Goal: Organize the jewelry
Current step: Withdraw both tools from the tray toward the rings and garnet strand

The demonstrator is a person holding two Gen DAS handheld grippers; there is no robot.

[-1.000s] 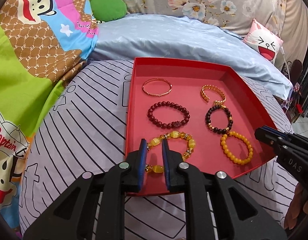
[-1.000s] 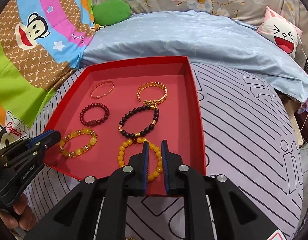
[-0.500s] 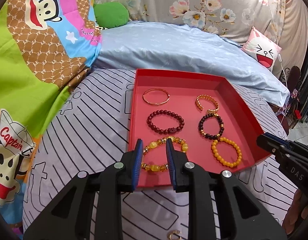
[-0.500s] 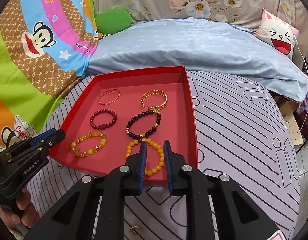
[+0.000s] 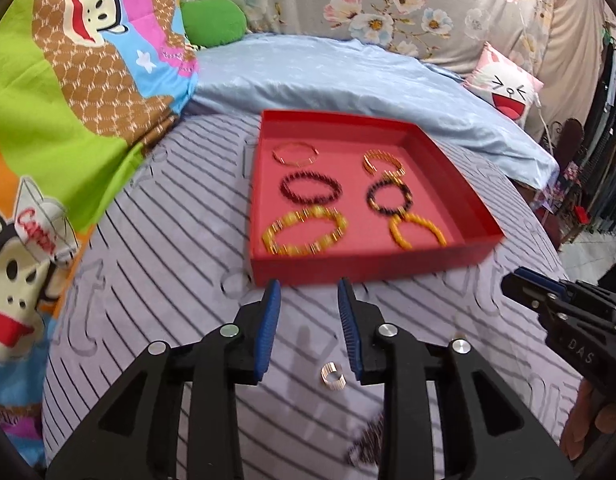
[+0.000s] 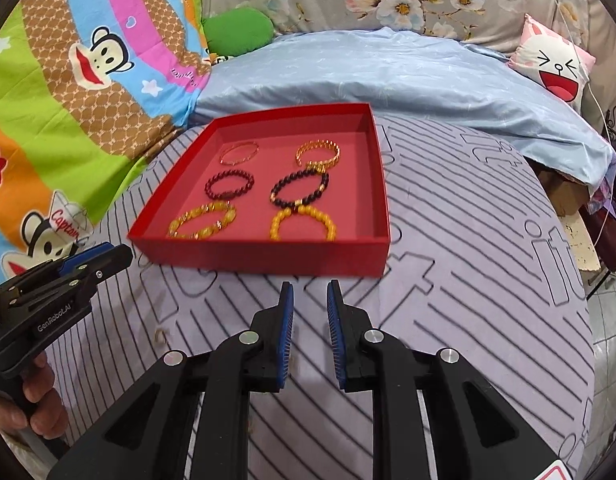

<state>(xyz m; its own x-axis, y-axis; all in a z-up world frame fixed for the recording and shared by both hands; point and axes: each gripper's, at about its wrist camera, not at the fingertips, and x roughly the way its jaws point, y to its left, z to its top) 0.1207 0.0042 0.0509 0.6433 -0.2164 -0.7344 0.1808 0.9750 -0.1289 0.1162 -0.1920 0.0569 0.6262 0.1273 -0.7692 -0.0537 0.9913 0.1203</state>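
Note:
A red tray lies on the striped grey bedcover and holds several bracelets in two columns. Nearest its front wall are a yellow crystal bead bracelet and an amber bead bracelet. My left gripper hovers just short of that wall, jaws opening, nothing between them. A small gold ring lies on the cover under it. My right gripper hangs before the tray's right half, jaws slightly apart and empty.
A cartoon monkey quilt rises on the left. Behind the tray lies a pale blue blanket, with a green cushion and a white cartoon pillow beyond. Dark beads lie blurred on the cover. The bed's edge drops away at right.
Both grippers have drawn back from over the tray to the bedcover in front of it. The left jaws have widened. The yellow crystal bracelet stays in the tray; the gold ring came into view.

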